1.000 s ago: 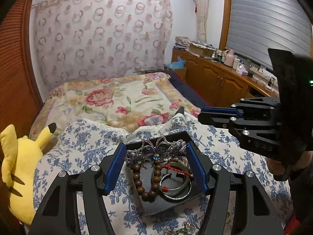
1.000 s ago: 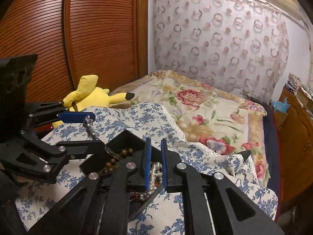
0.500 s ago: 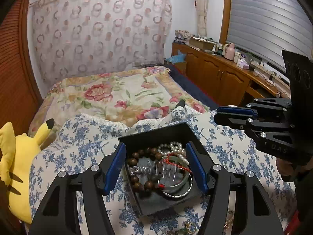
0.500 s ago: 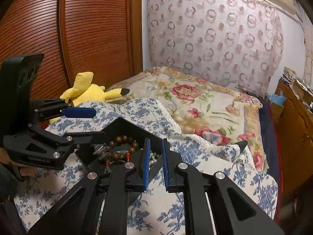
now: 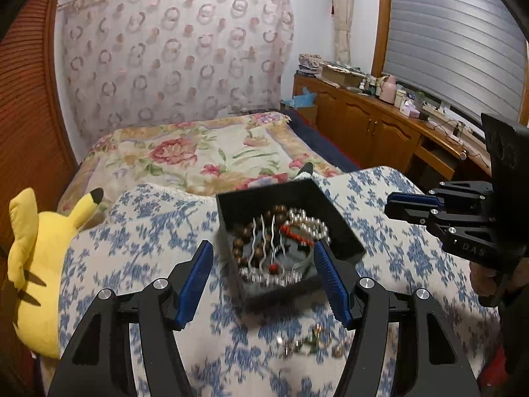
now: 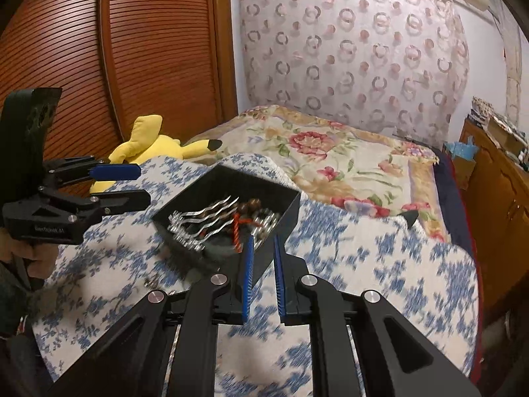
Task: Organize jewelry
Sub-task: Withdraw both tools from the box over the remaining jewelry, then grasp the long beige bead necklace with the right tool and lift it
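Observation:
A black open box point(image 5: 325, 211) point(image 6: 277, 195) sits on a blue-flowered cloth. It holds a silver hair comb with wavy teeth point(image 5: 264, 248) point(image 6: 201, 221), brown wooden beads point(image 5: 276, 211), pearls point(image 5: 309, 223) and a red cord bracelet point(image 5: 294, 235). My left gripper point(image 5: 263, 279) is open and empty, pulled back in front of the box; it also shows in the right wrist view point(image 6: 132, 185). My right gripper point(image 6: 263, 273) has its jaws nearly closed with a narrow gap, empty, near the box's right front side. Loose jewelry point(image 5: 307, 344) lies on the cloth in front of the box.
A yellow plush toy point(image 5: 36, 264) point(image 6: 148, 145) lies at the left edge of the bed. A floral quilt point(image 5: 198, 155) covers the bed behind the box. Wooden cabinets point(image 5: 380, 132) stand on the right, a slatted wooden wardrobe point(image 6: 132, 49) on the left.
The silver comb that my left gripper held above the box now lies in the box. Both grippers have pulled back from the box. The right jaws have opened slightly.

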The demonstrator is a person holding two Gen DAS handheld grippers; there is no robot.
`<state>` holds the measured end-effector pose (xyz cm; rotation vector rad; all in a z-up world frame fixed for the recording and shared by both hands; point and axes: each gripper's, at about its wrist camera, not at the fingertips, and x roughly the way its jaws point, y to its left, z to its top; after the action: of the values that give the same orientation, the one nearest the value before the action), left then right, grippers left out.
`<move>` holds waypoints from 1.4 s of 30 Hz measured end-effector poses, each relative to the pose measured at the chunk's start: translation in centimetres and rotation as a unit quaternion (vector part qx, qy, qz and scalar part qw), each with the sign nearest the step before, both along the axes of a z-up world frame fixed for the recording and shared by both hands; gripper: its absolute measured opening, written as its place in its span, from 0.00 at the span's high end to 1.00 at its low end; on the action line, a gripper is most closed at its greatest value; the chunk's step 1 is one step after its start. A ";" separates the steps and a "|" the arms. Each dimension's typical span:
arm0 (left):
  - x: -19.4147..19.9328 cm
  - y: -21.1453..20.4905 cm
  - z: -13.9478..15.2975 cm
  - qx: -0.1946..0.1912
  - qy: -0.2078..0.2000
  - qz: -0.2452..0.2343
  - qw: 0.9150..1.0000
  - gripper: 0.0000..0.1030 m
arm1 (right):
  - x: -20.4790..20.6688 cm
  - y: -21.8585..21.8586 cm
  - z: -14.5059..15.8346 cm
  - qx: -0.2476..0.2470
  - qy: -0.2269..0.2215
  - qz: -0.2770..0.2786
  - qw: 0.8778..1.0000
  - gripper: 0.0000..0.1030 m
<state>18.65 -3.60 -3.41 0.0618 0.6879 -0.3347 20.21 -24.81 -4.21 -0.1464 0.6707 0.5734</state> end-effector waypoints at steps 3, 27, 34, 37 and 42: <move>-1.4 0.5 -0.6 -0.002 0.005 0.000 1.000 0.41 | -1.3 0.0 -0.9 0.007 0.009 -0.002 1.000 0.87; -8.8 2.0 -5.1 -0.005 0.046 0.005 0.999 0.40 | -7.0 2.8 -7.1 -0.037 0.081 0.041 0.995 0.72; -9.2 1.9 -5.4 -0.005 0.051 0.002 0.999 0.40 | -6.2 3.1 -7.5 -0.041 0.094 0.042 0.994 0.72; -9.3 1.9 -5.4 -0.006 0.051 0.002 0.999 0.40 | -6.1 3.2 -7.6 -0.042 0.097 0.045 0.993 0.75; -9.3 1.9 -5.7 -0.008 0.055 0.002 0.998 0.40 | -6.3 3.1 -7.5 -0.040 0.094 0.051 0.993 0.88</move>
<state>9.39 -1.73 -9.11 0.0283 0.7934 -0.3421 13.90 -21.70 -11.72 -0.2047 0.8746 0.6644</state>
